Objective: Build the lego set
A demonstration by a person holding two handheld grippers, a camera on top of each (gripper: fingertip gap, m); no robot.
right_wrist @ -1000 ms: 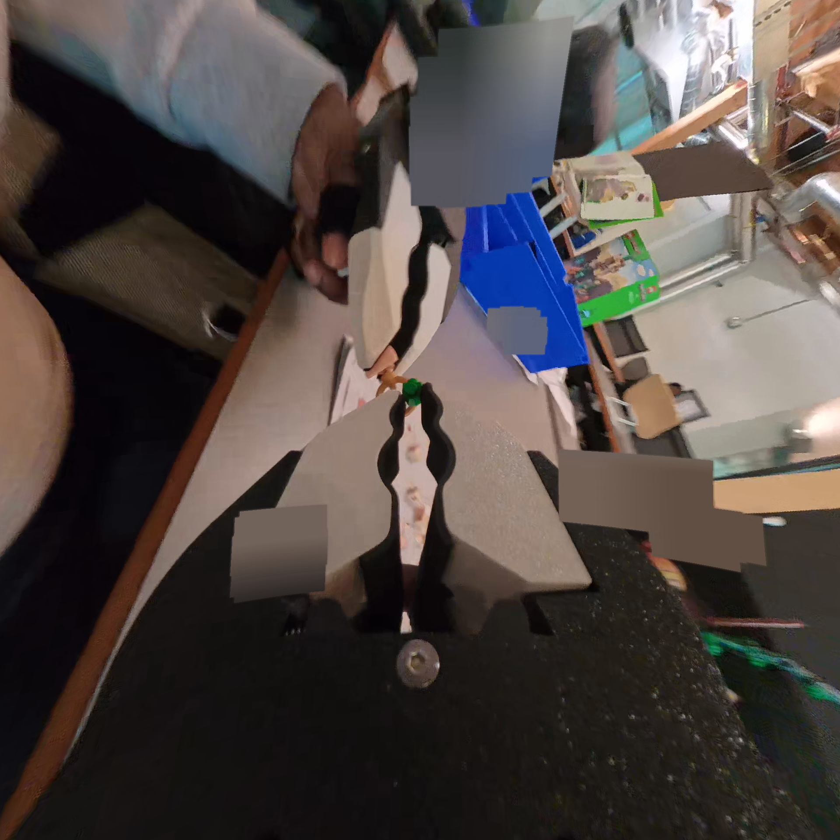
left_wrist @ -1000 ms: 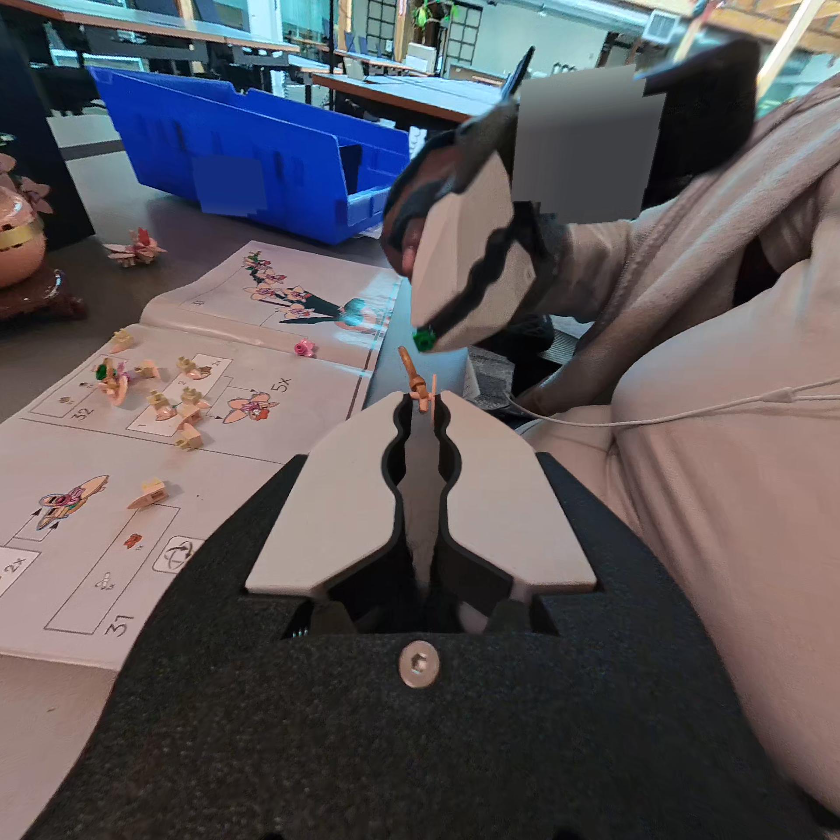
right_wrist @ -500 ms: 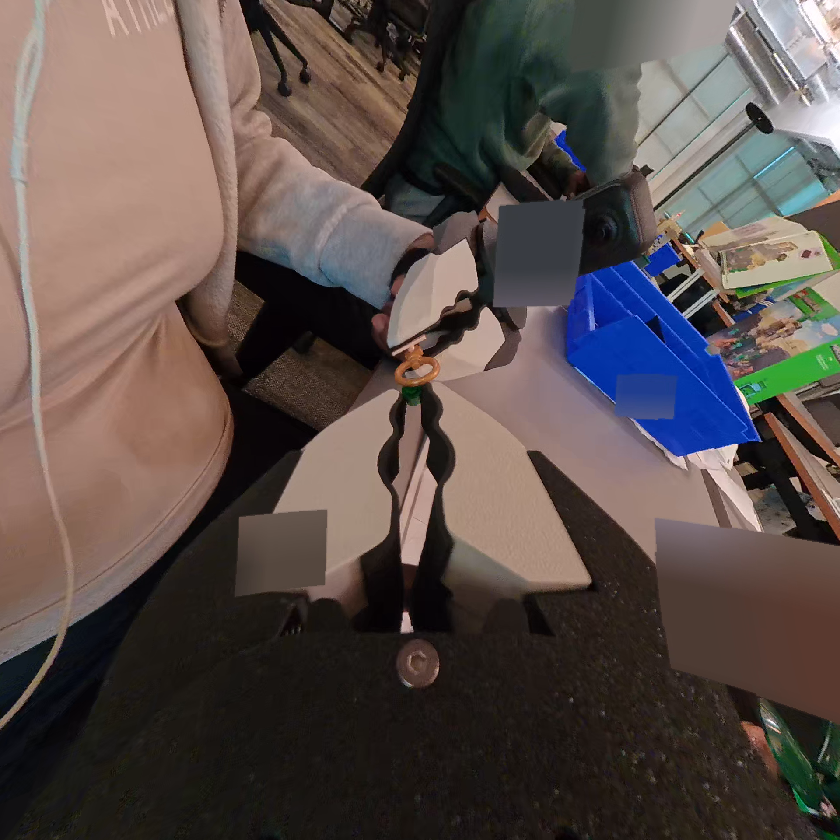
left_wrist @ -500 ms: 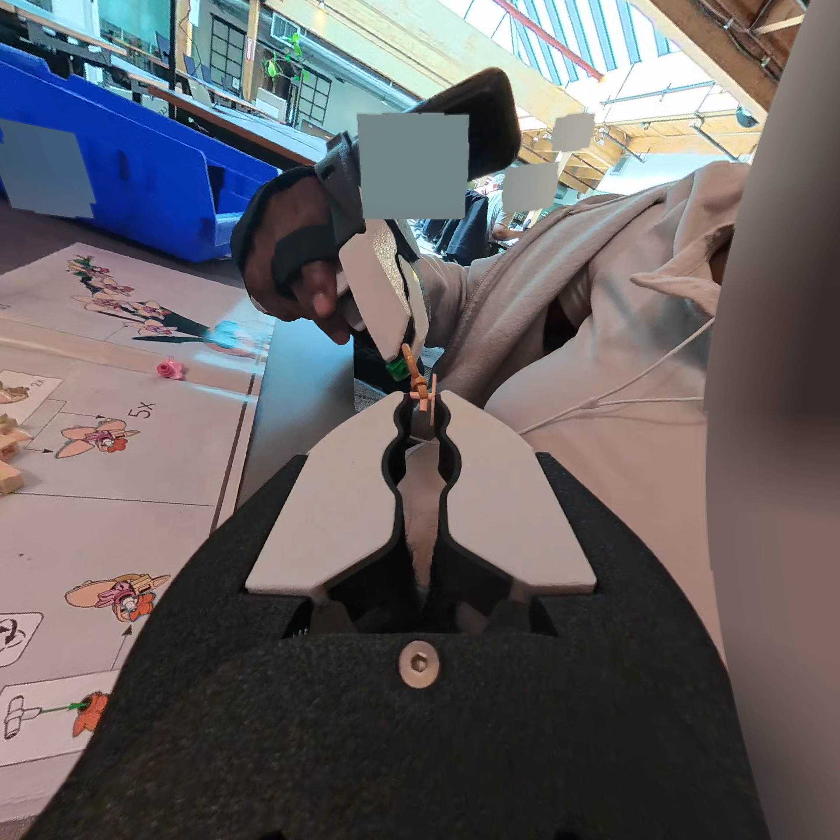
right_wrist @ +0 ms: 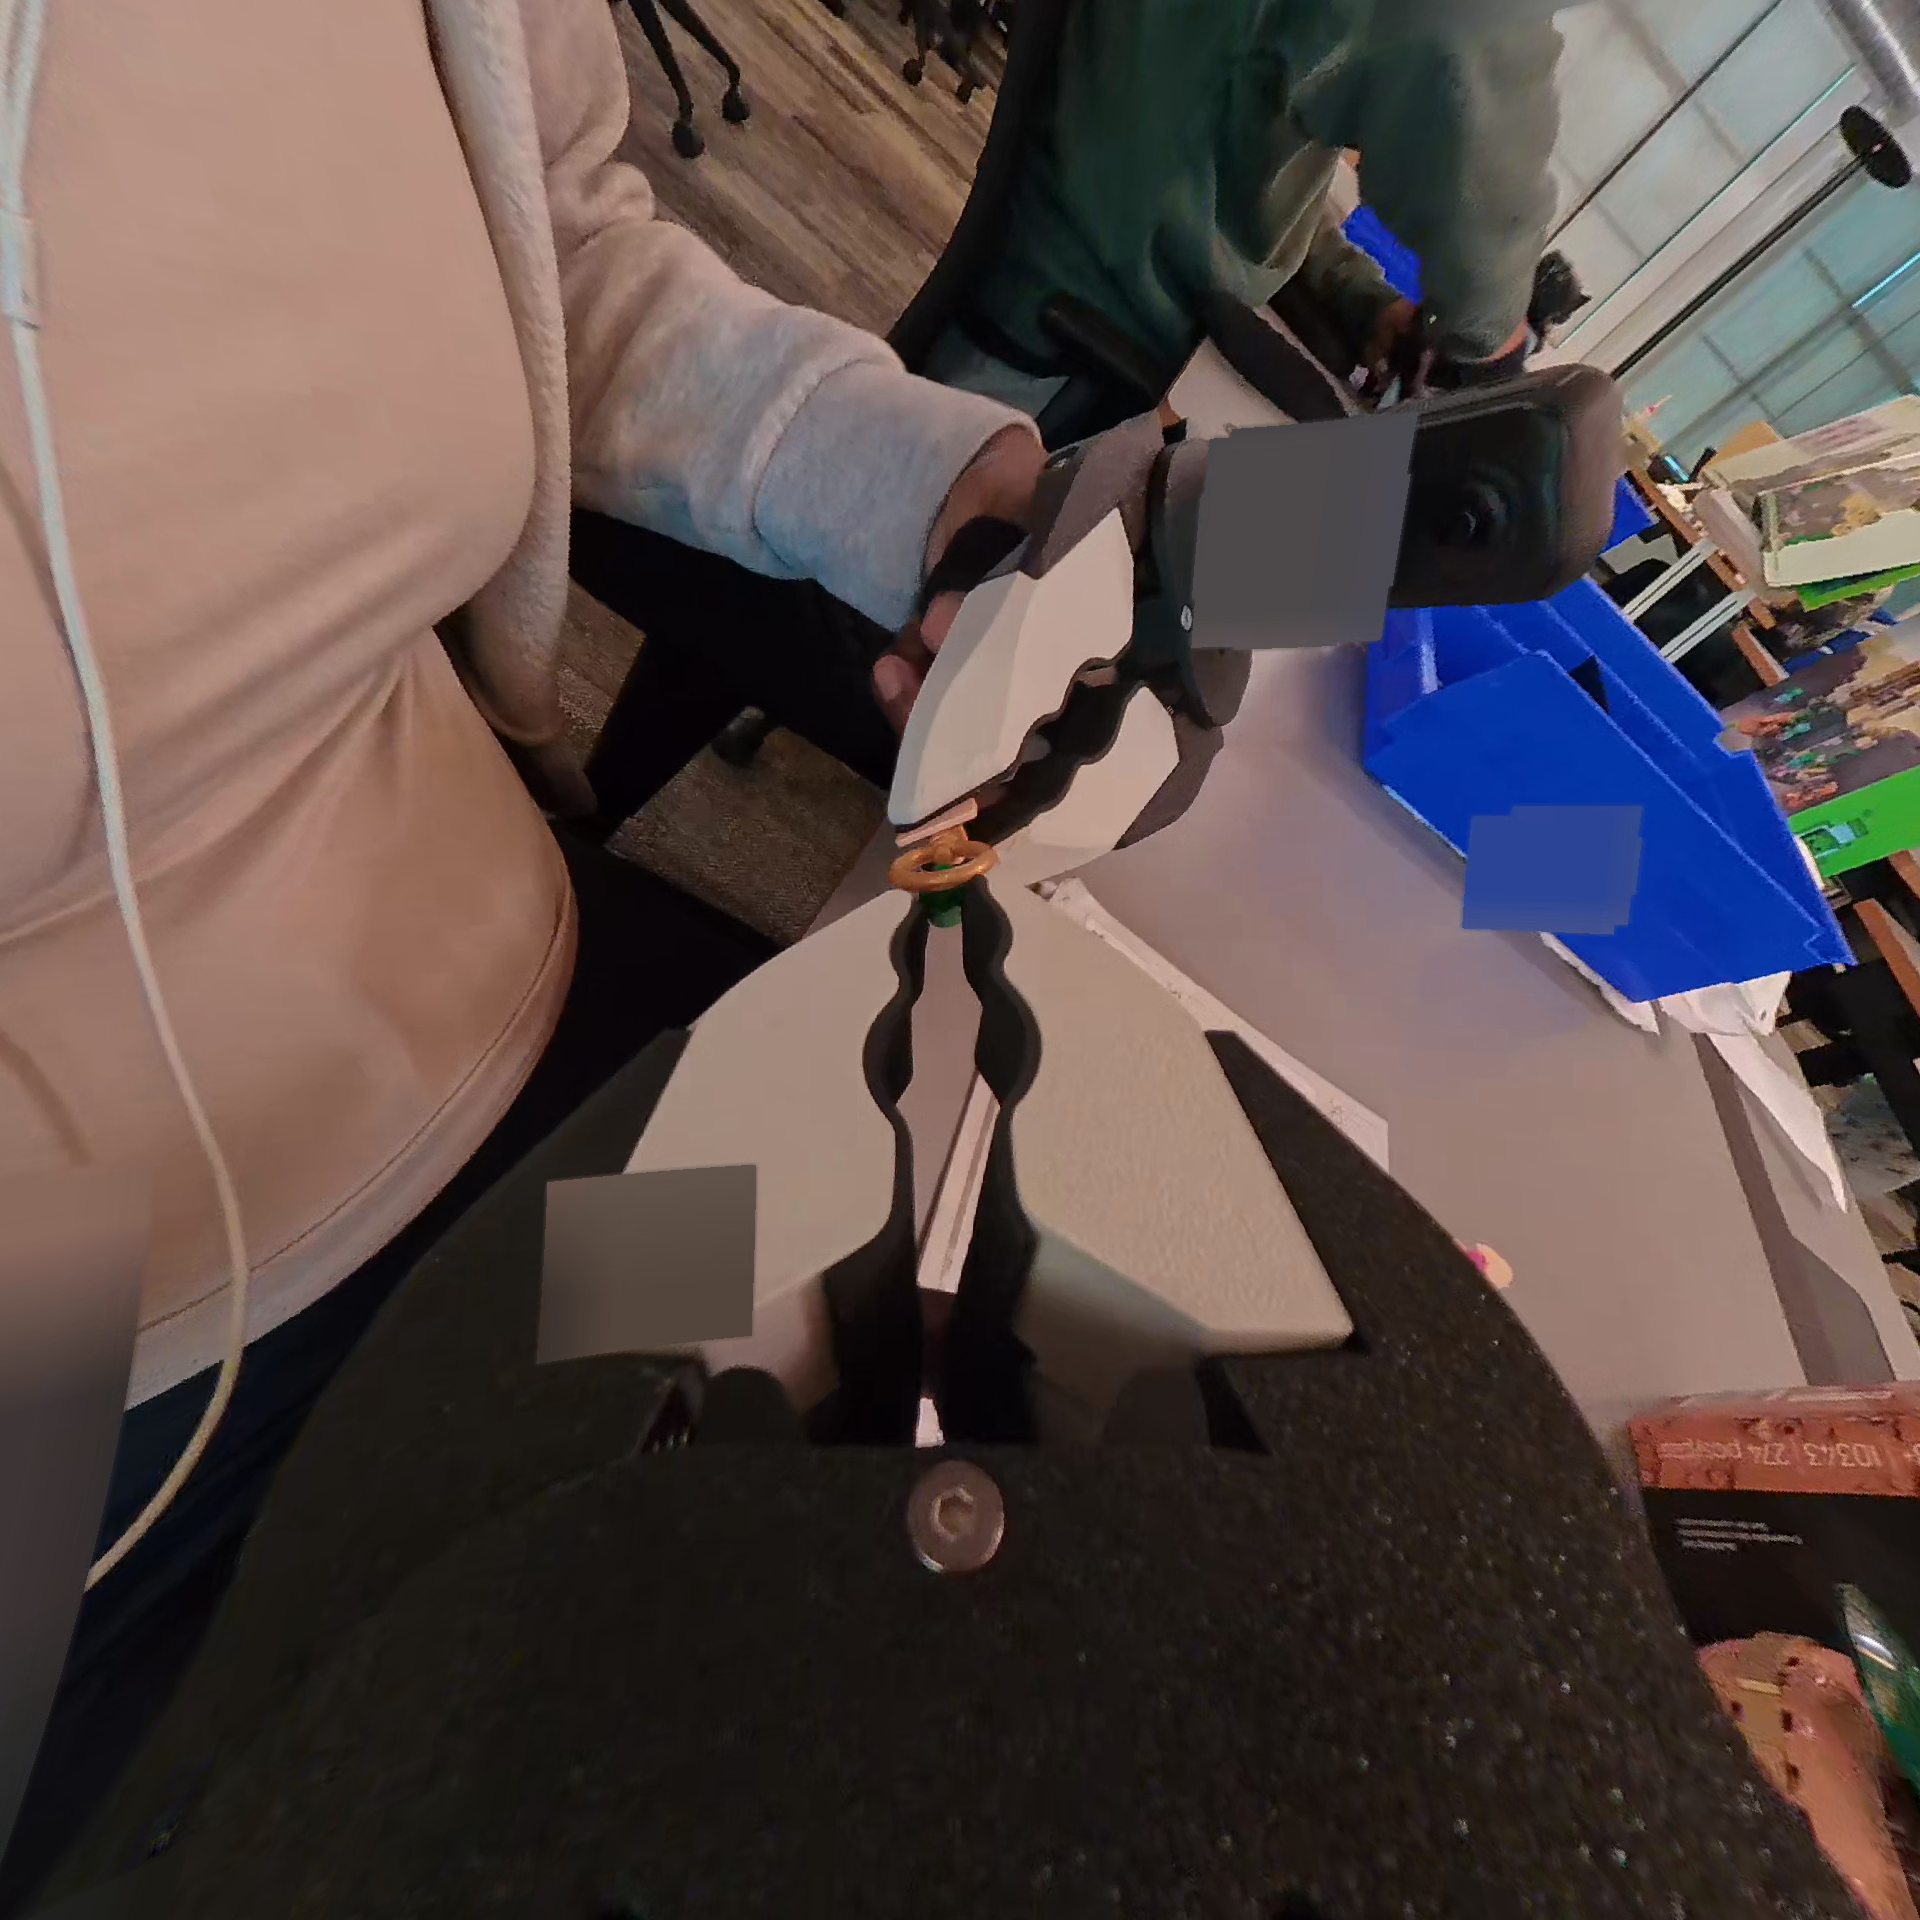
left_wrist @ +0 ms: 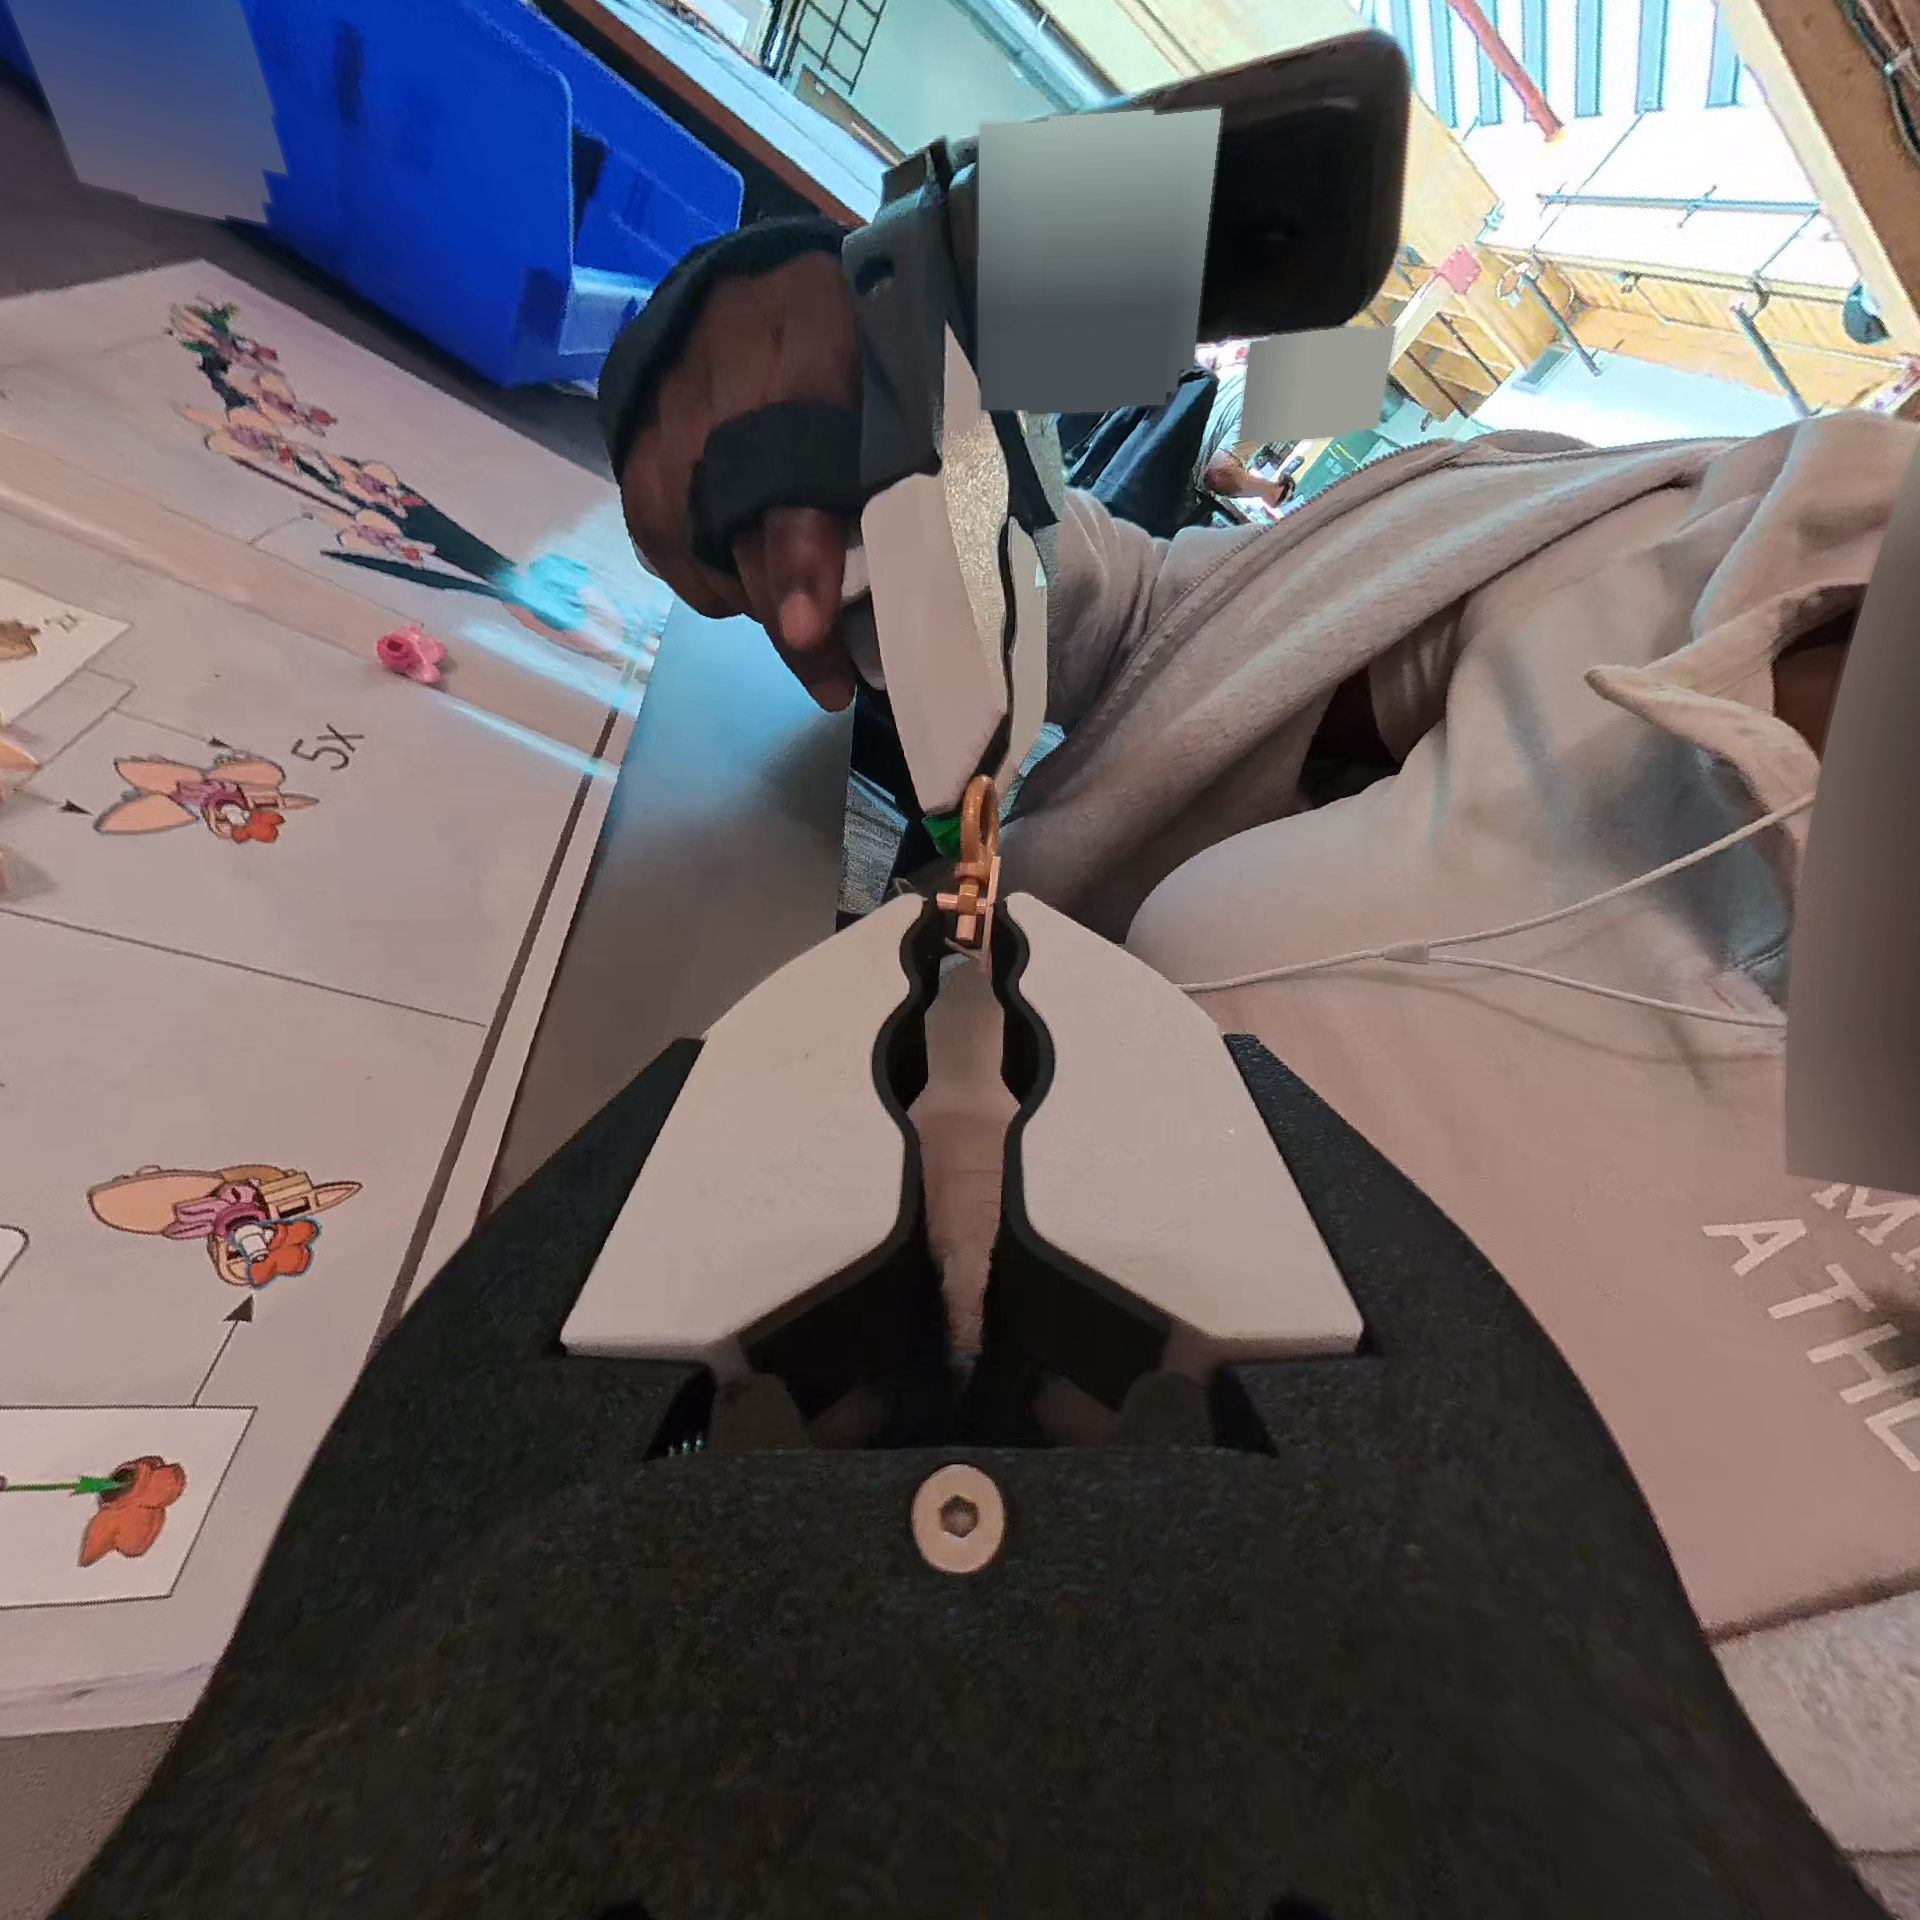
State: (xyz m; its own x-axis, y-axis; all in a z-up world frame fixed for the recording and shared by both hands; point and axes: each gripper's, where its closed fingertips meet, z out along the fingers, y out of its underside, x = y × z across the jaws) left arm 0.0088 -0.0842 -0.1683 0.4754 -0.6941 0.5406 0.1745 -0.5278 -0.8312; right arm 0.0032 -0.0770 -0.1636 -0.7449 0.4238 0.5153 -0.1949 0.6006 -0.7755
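Observation:
My left gripper (left_wrist: 961, 920) is shut on a small tan clip piece with a gold ring (left_wrist: 978, 831), held in the air off the table's near edge. My right gripper (right_wrist: 940, 920) is shut on a small green stem piece (right_wrist: 941, 910). The two grippers meet tip to tip. The green piece's end touches the gold ring (right_wrist: 940, 862) and seems to poke into it. In the left wrist view the right gripper (left_wrist: 961, 798) comes down from above, with the green piece (left_wrist: 941, 828) just left of the ring. In the right wrist view the left gripper (right_wrist: 940, 828) faces mine.
An open instruction booklet (left_wrist: 260, 883) lies on the grey table (right_wrist: 1403, 1039), with a loose pink piece (left_wrist: 410, 655) on it. A blue bin (left_wrist: 436, 177) stands behind. A brown set box (right_wrist: 1766, 1455) sits at the right. The holder's torso is close; another person sits behind. Less than 4 cm separates the two grippers' tips.
The two grippers have come together. The green piece, apart from the ring a second ago, now touches it. Both grippers have turned toward the person's body and stay shut.

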